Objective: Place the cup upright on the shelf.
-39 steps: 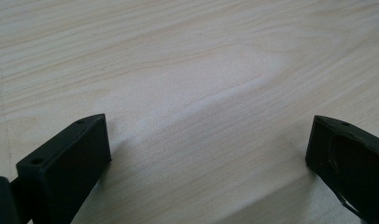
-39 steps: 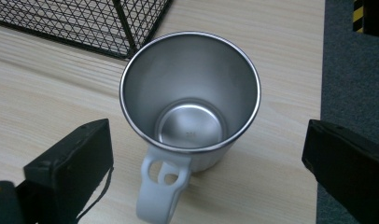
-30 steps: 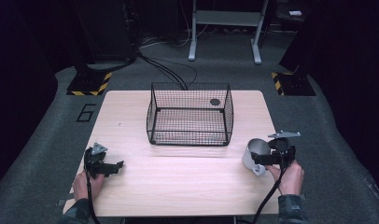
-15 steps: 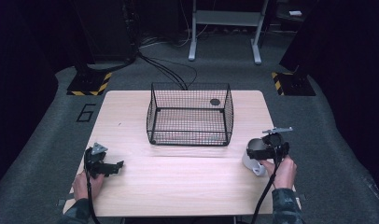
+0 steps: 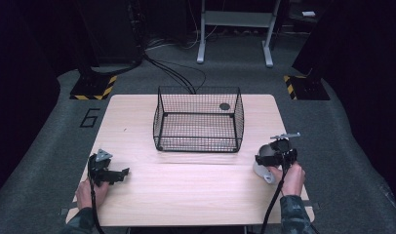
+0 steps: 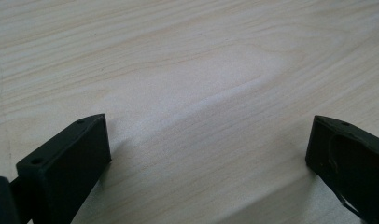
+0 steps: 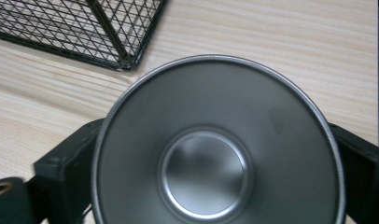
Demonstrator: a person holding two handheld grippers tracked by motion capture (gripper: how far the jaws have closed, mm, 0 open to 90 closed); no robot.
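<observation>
Right now right hand-held gripper (image 5: 270, 157) pinches a metal cup (image 7: 215, 144) beside the wire basket (image 5: 198, 119); left hand-held gripper (image 5: 119, 174) spread wide over bare table (image 5: 186, 180).

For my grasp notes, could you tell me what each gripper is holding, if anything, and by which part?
The right gripper holds a metal cup by its outer wall, a jaw on each side, mouth towards the camera. The left gripper is open over bare table.
</observation>
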